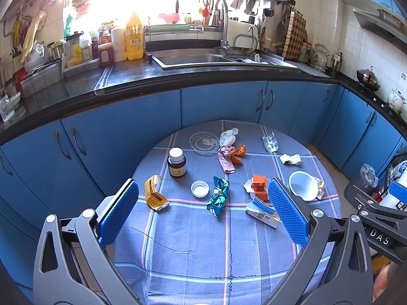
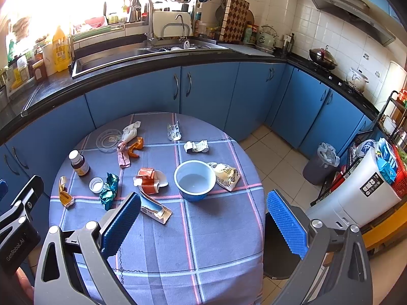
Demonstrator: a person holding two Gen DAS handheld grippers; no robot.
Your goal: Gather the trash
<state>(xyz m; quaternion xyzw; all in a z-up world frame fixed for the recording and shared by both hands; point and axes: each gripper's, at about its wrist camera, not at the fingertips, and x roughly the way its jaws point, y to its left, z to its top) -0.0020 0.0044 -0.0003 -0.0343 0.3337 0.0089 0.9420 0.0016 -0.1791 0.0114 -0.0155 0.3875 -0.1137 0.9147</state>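
Observation:
Trash lies scattered on a round table with a blue plaid cloth (image 1: 193,249) (image 2: 216,228). There is a teal foil wrapper (image 1: 217,195) (image 2: 108,189), a yellow wrapper (image 1: 154,194) (image 2: 64,194), a torn blue-white carton (image 1: 263,209) (image 2: 154,208), an orange box (image 1: 259,185) (image 2: 147,180), orange peel (image 1: 237,154) (image 2: 136,147), a pink wrapper (image 1: 225,161), white tissue (image 1: 228,136) (image 2: 131,129), a blister pack (image 1: 270,142) (image 2: 174,131) and crumpled paper (image 1: 290,158) (image 2: 196,146). My left gripper (image 1: 203,211) is open and empty above the near table. My right gripper (image 2: 203,218) is open and empty.
A white bowl (image 1: 302,185) (image 2: 194,179), a brown pill bottle (image 1: 176,162) (image 2: 79,164), a white cap (image 1: 200,188) and a clear lid (image 1: 204,142) stand on the table. A lined grey bin (image 2: 321,164) stands on the floor at right. Blue cabinets and a sink counter (image 1: 203,76) lie behind.

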